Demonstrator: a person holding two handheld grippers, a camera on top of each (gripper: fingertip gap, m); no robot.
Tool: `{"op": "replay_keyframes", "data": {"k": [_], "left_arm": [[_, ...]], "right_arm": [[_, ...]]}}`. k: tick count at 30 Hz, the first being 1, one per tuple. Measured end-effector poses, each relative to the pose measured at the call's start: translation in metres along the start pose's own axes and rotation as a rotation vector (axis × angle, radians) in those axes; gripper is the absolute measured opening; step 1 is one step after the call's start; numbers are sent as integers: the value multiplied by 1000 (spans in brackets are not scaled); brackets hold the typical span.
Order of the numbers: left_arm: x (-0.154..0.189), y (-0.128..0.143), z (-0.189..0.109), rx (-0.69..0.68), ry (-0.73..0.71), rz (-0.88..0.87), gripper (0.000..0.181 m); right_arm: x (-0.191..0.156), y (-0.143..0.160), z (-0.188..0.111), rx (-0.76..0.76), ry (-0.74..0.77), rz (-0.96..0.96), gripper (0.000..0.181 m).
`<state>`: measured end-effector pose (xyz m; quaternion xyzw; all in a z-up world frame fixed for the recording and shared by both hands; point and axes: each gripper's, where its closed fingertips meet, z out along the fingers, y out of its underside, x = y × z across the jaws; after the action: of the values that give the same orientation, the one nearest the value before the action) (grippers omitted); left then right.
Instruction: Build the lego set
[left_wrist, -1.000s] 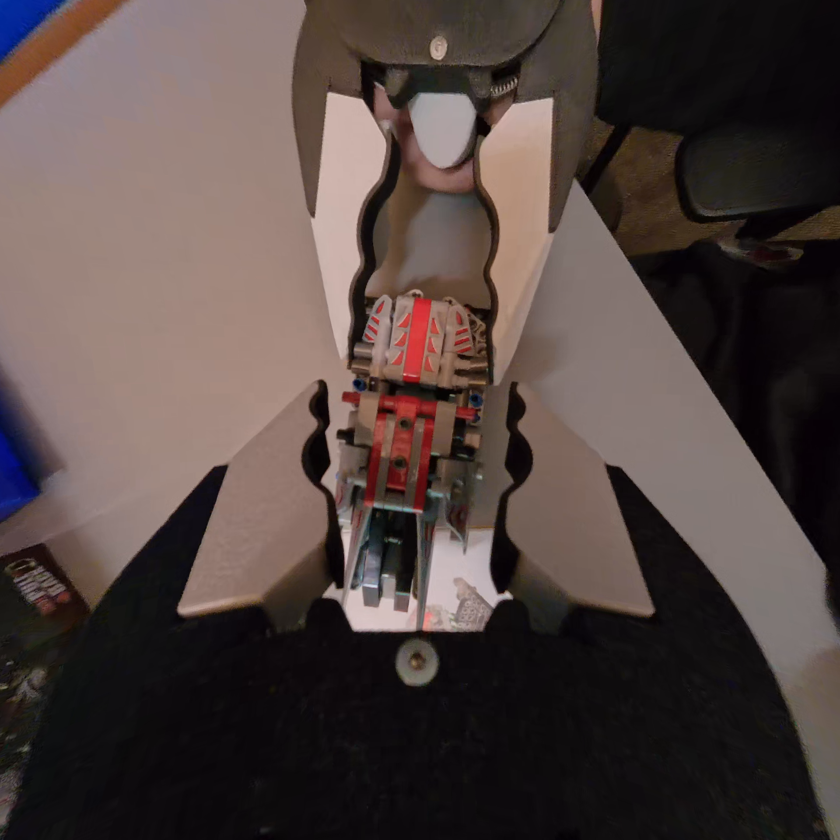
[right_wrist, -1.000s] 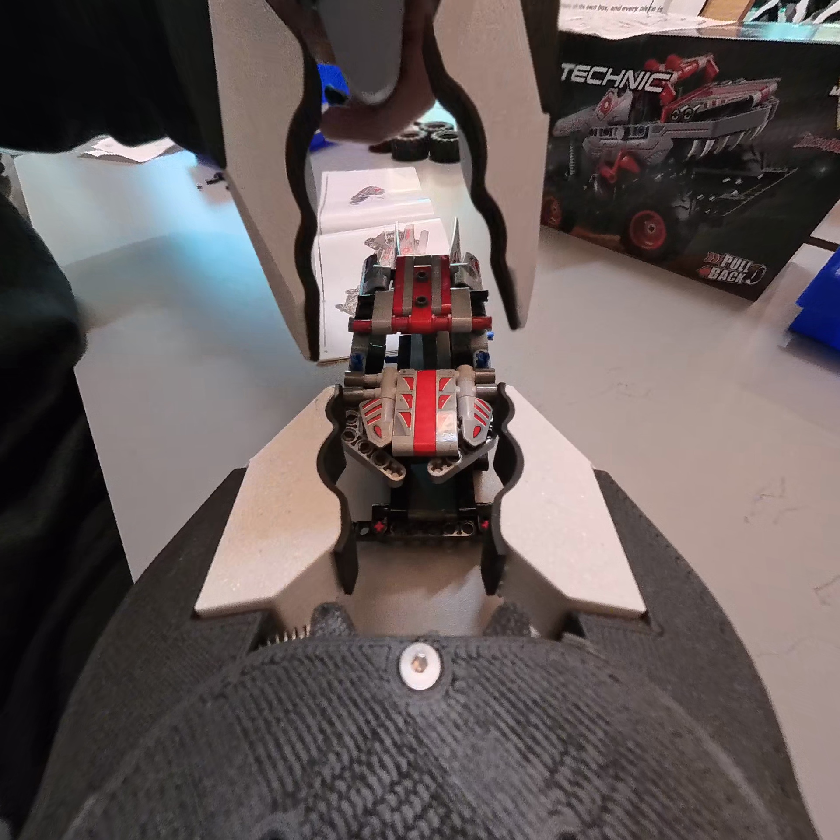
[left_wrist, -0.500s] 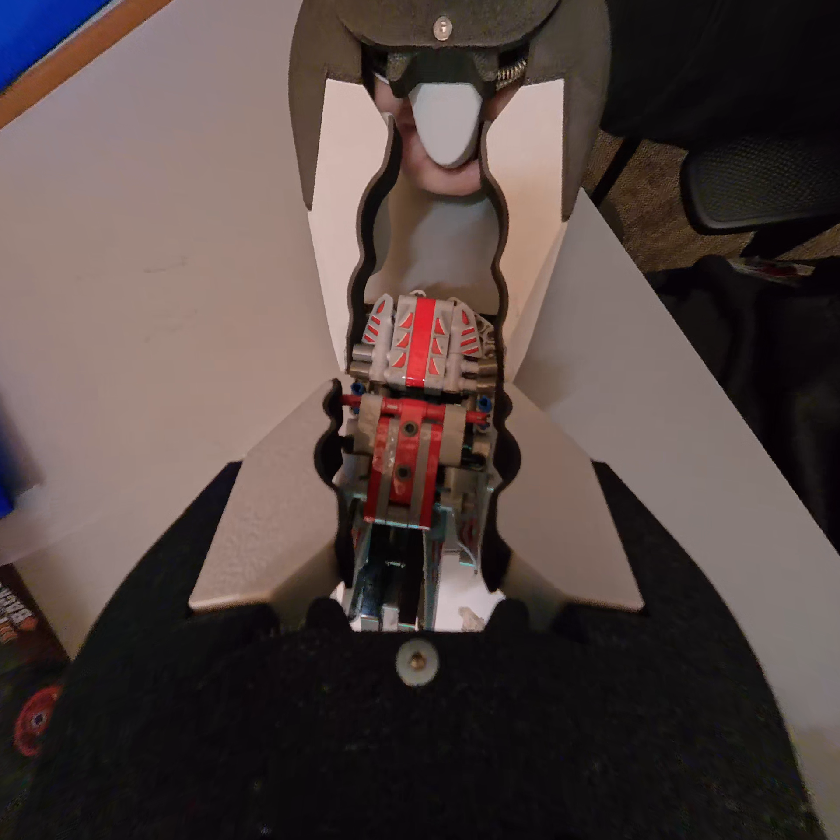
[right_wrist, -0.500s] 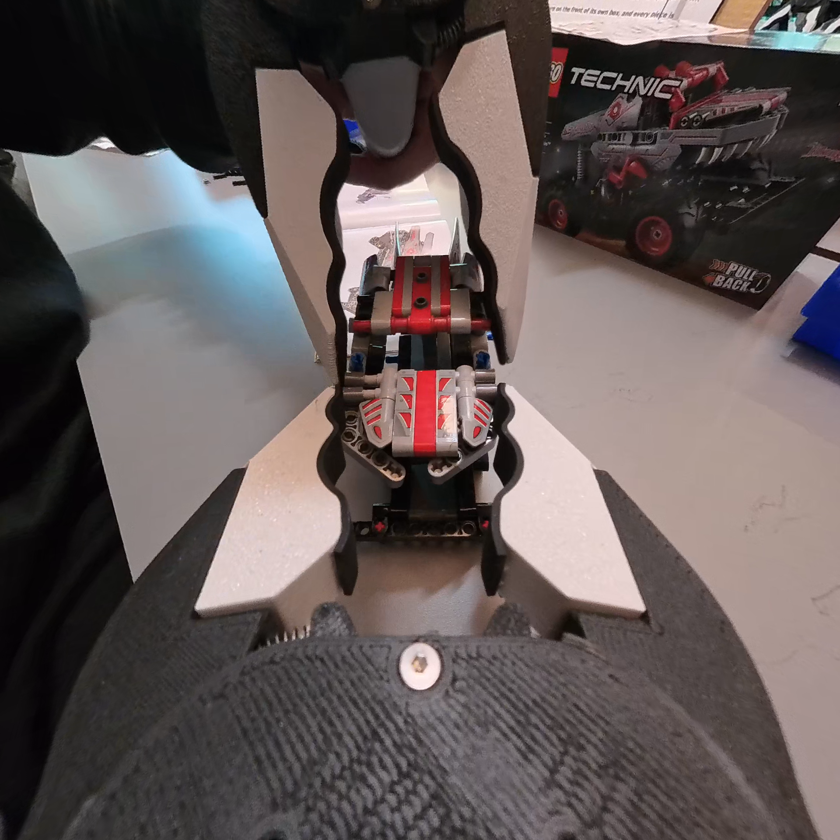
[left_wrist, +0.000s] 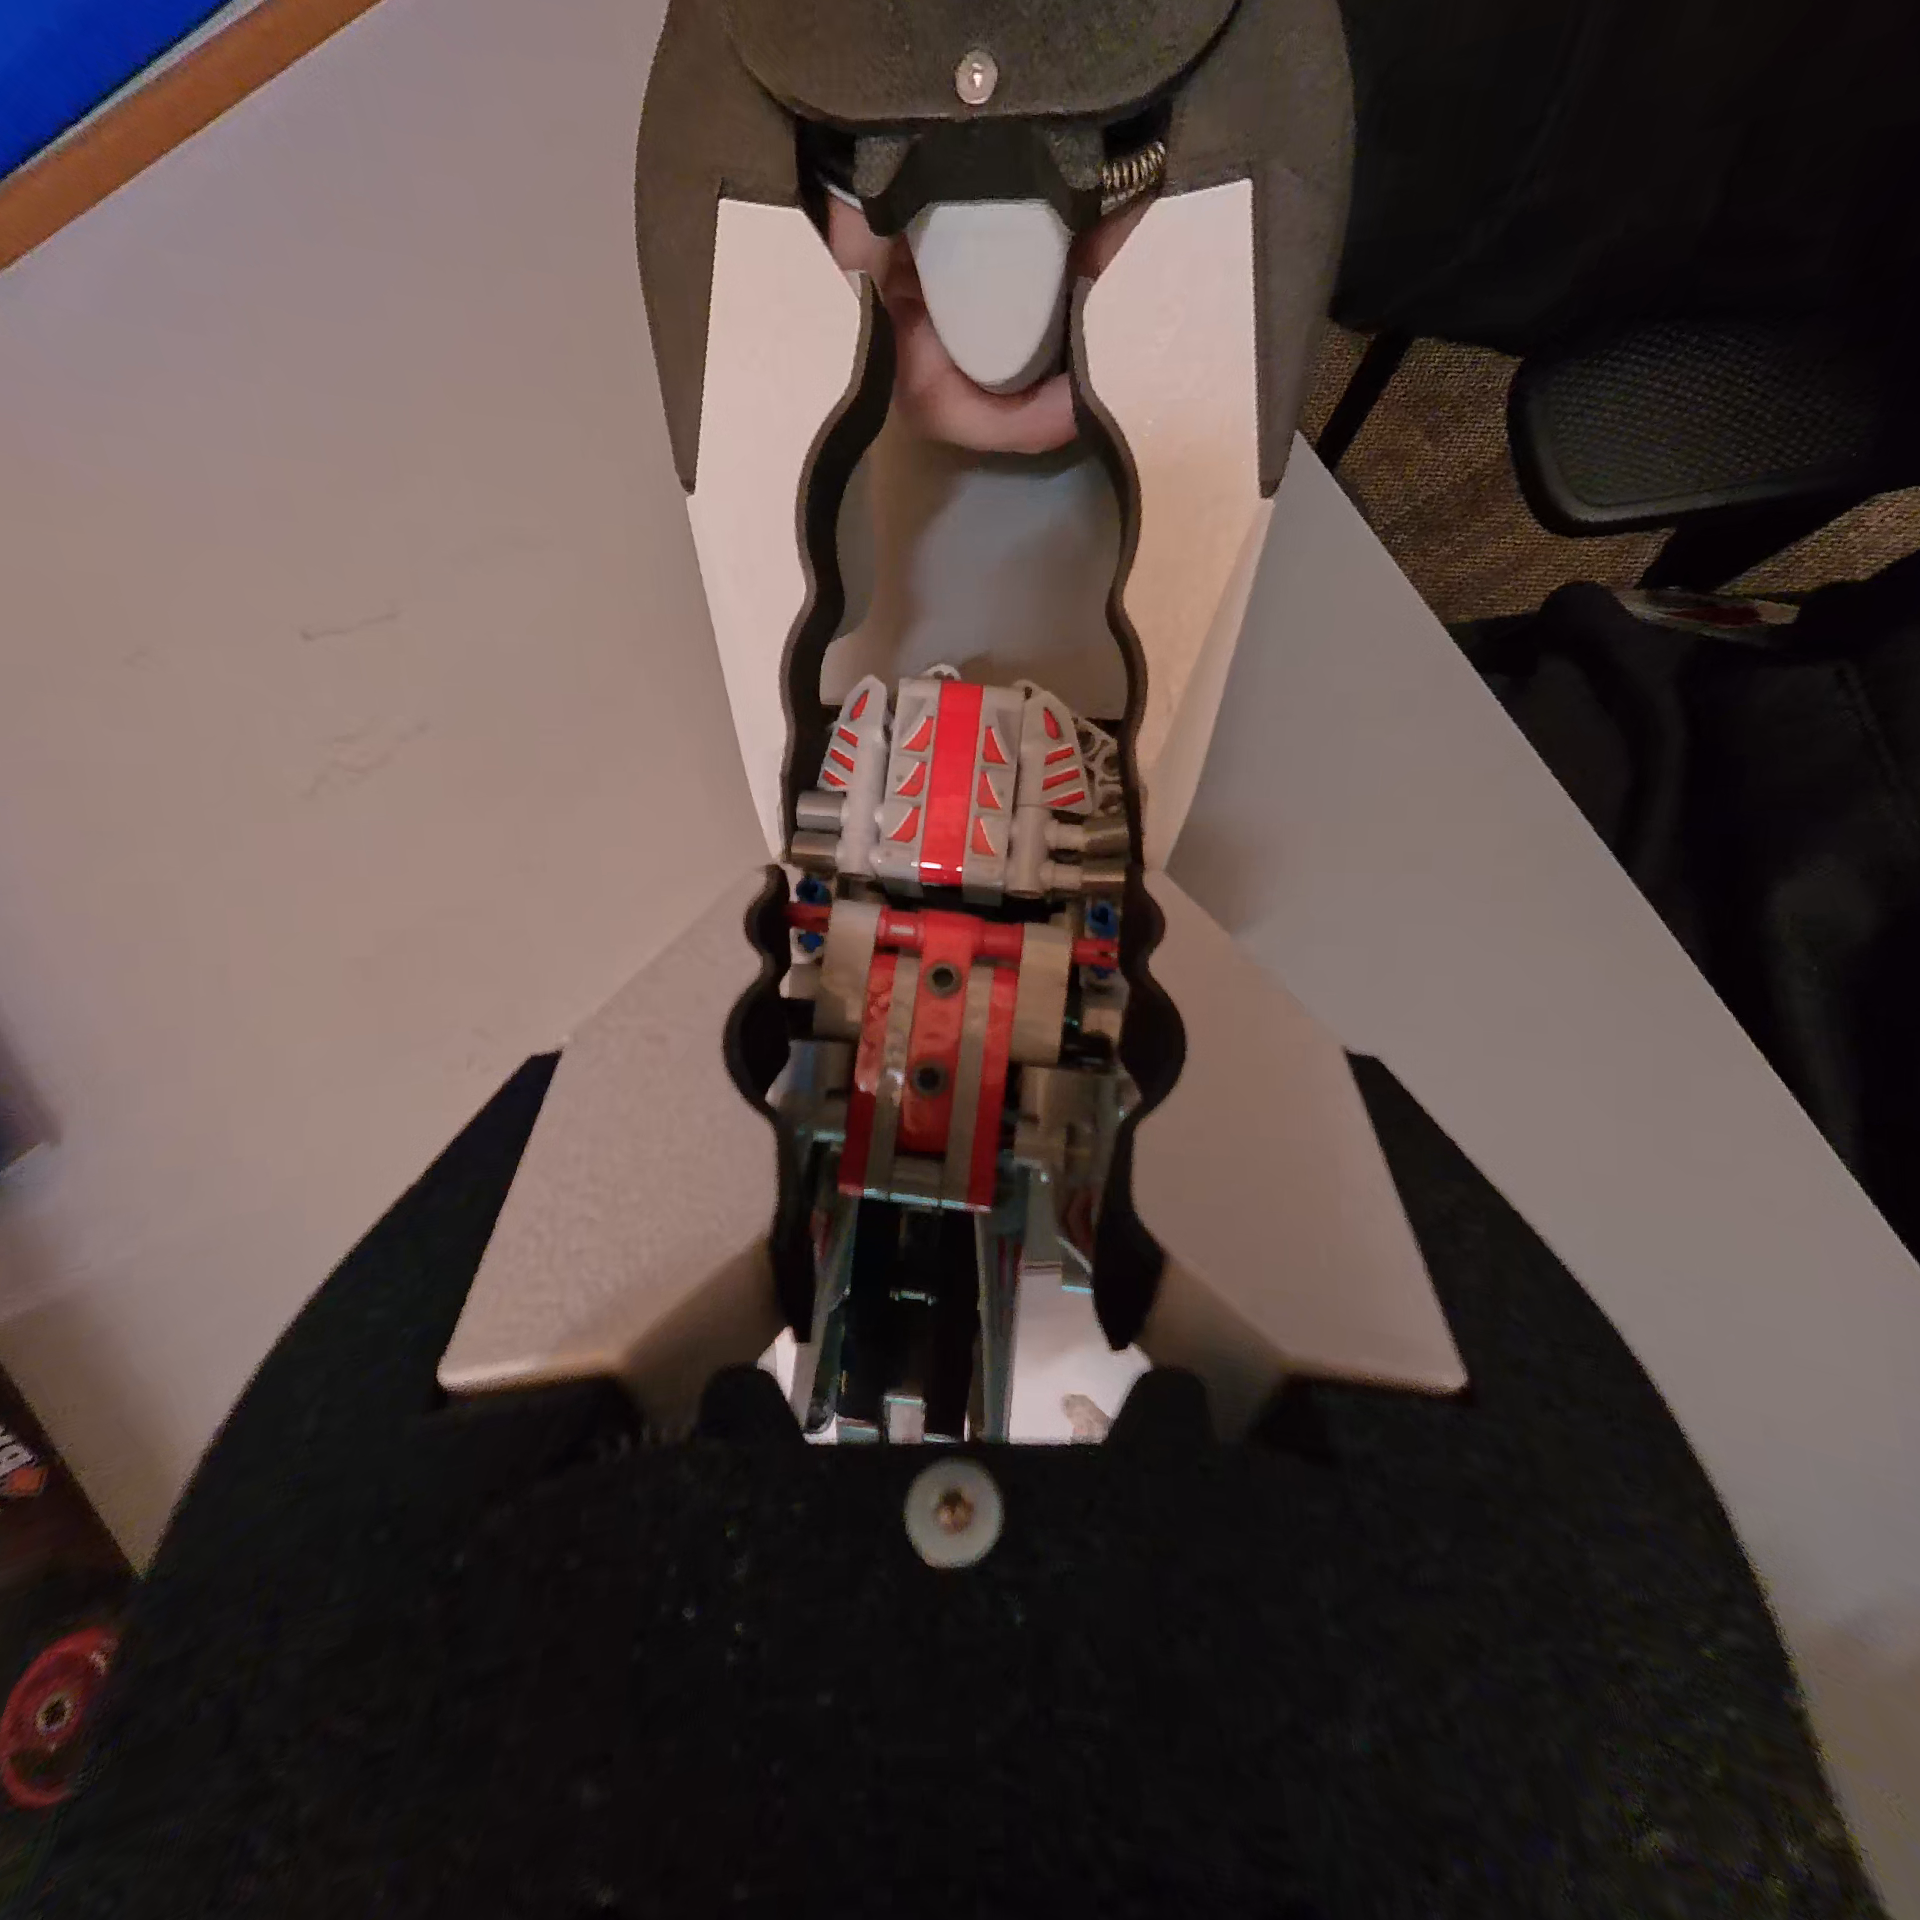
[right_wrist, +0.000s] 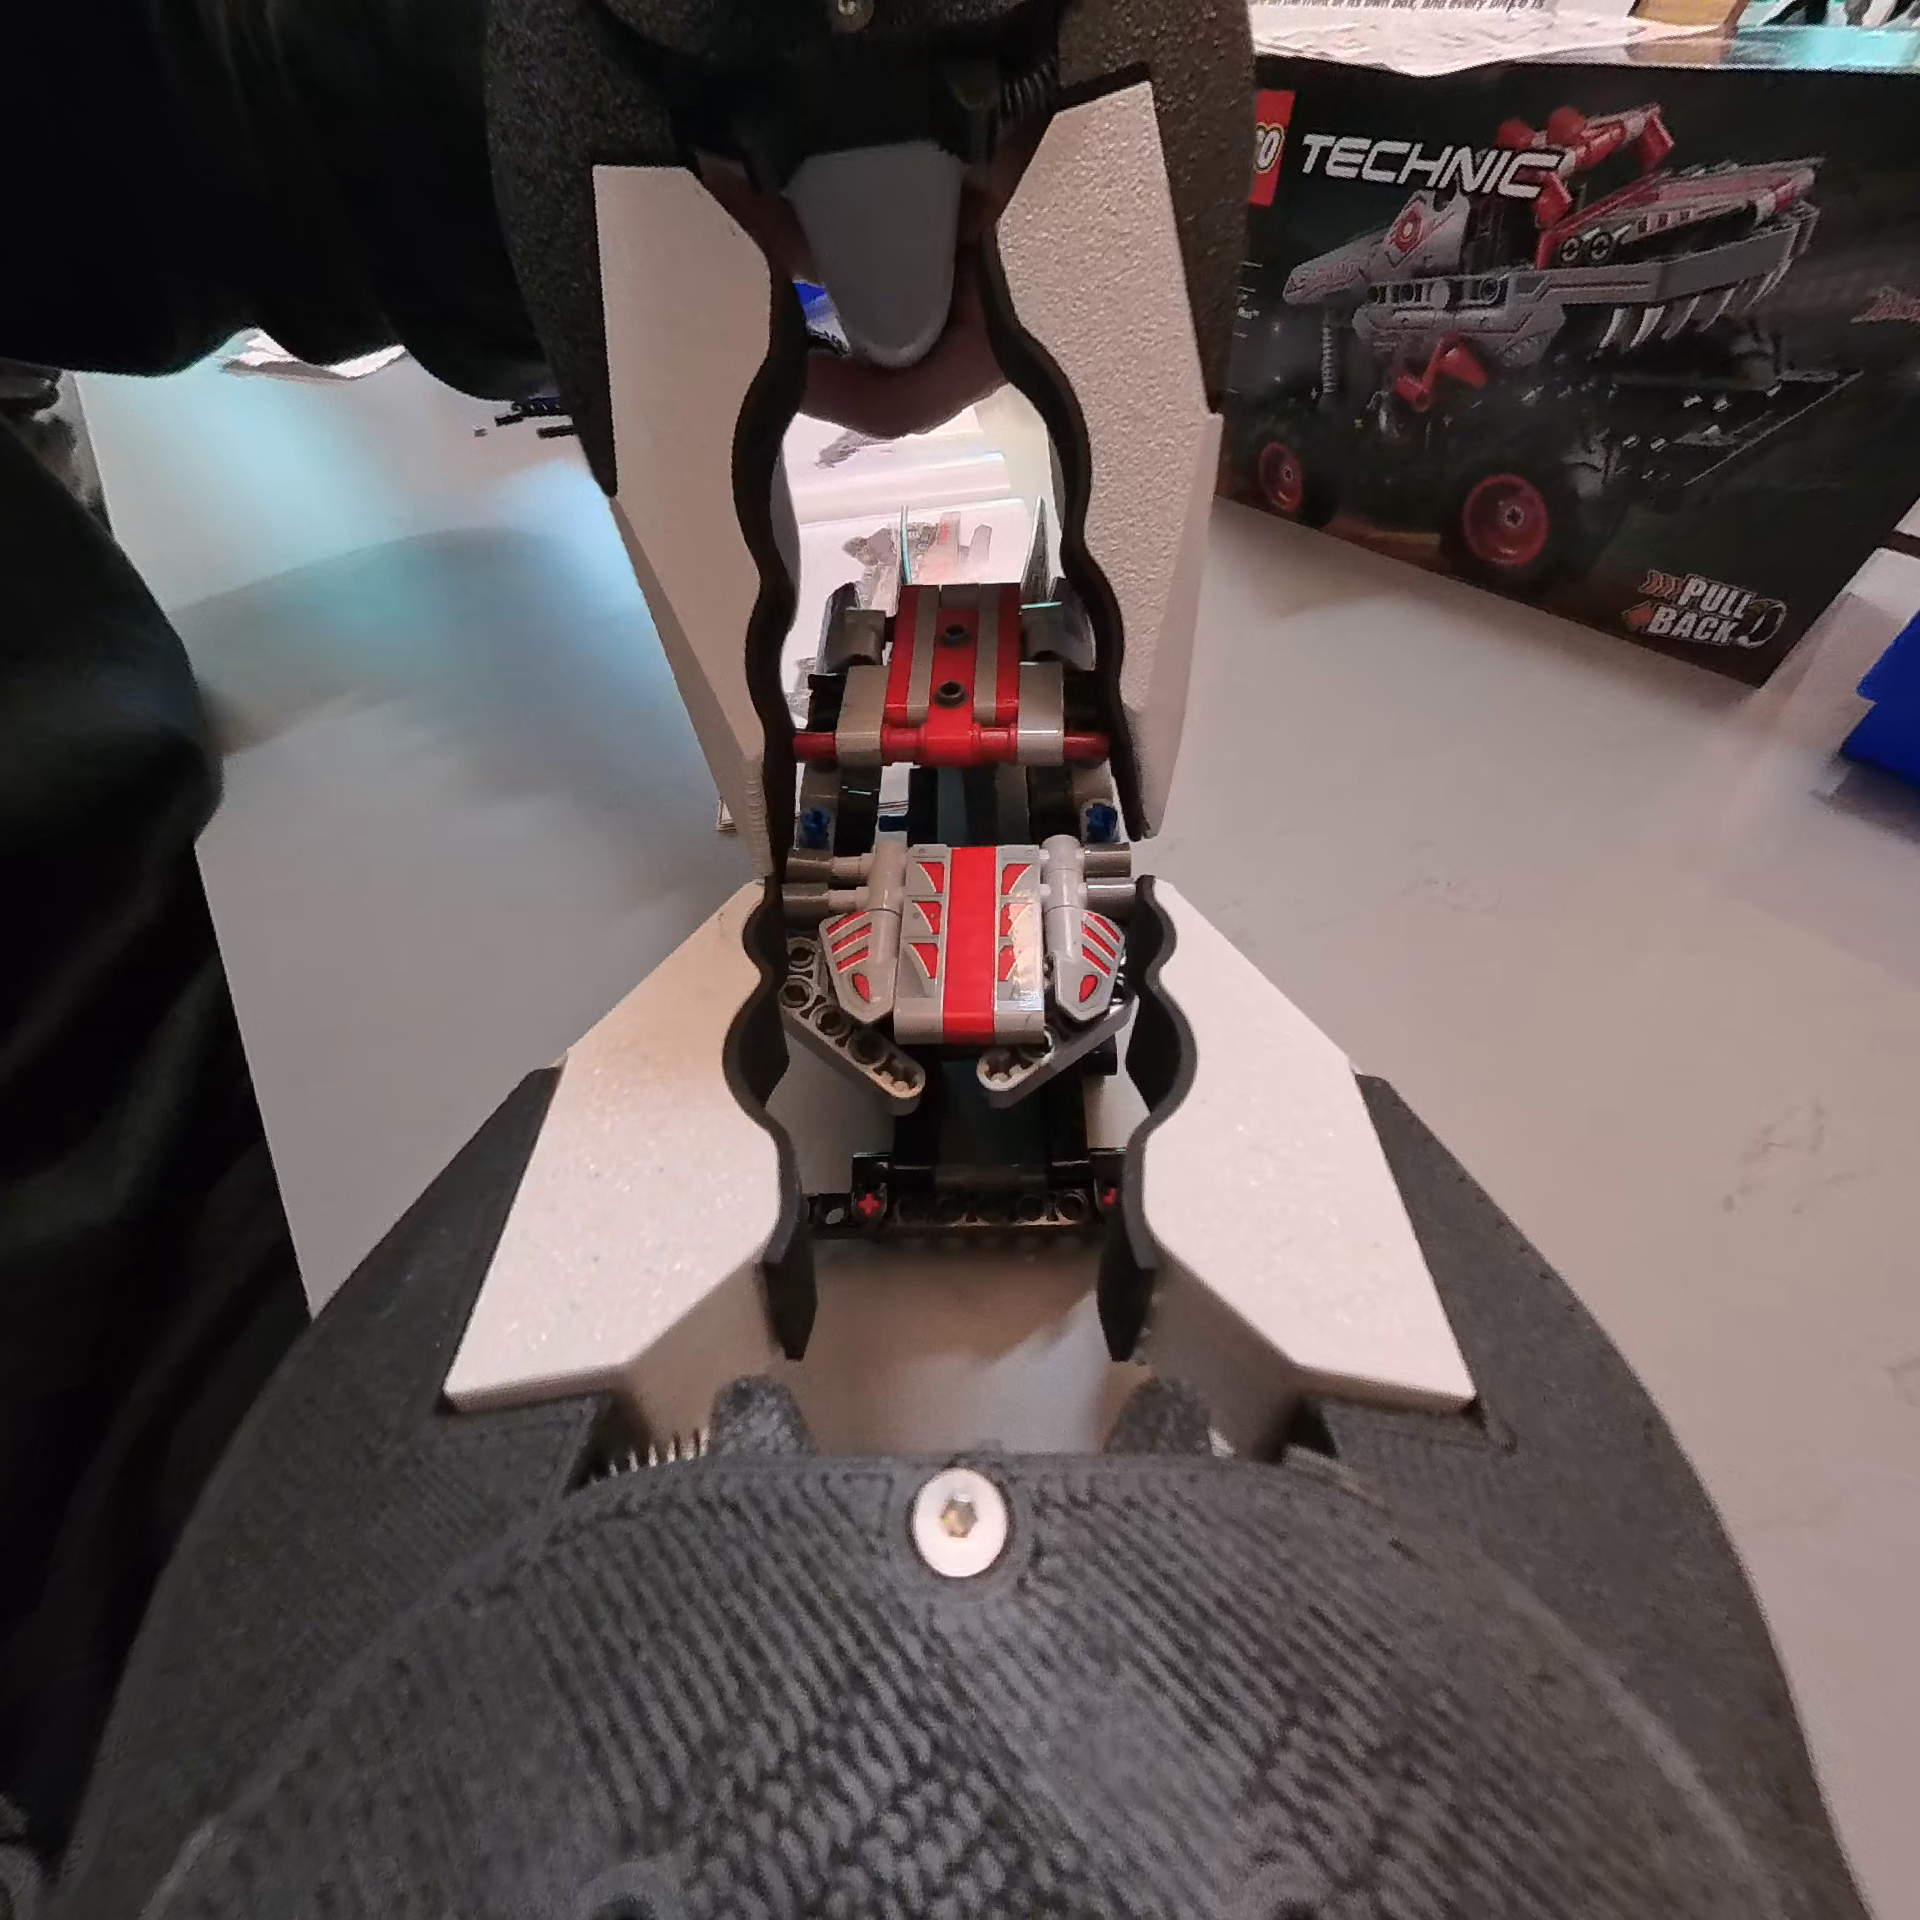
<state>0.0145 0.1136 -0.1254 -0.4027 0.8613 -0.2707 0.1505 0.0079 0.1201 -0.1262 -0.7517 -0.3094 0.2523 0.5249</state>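
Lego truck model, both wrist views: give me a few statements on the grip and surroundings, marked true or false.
1. Both hand-held grippers flank the lego truck model, one at each end. True.
2. The model already has its wheels fitted. False: none show on it; a loose red wheel lies at the left wrist view's edge.
3. The set's box stands behind the model in the right wrist view. True.
4. The left hand-held gripper is far from the right hand-held gripper. False: their tips nearly meet.

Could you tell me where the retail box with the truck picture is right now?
In the right wrist view, the dark cardboard retail box stands upper right on the white table, behind and right of the opposing left gripper.
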Motion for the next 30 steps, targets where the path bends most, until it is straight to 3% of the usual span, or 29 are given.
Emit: {"op": "replay_keyframes", "data": {"k": [8, 11, 15, 20, 25, 30], "left_arm": [[-4, -2, -3, 13, -11, -37, 66], [4, -14, -26, 101, -20, -34, 78], [-13, 20, -47, 106, -163, -83, 90], [-16, 46, -36, 235, -180, -216, 95], [-8, 38, -23, 304, -157, -196, 95], [0, 35, -13, 347, -42, -166, 77]], "right_arm": [[3, -1, 0, 4, -26, 50, 65], [1, -1, 0, 3, -22, 32, 65], [1, 0, -1, 2, -46, 31, 65], [0, 0, -1, 0, -60, 19, 65], [-2, 0, -1, -1, -52, -11, 65], [-3, 0, -1, -3, -66, -10, 65]]}}
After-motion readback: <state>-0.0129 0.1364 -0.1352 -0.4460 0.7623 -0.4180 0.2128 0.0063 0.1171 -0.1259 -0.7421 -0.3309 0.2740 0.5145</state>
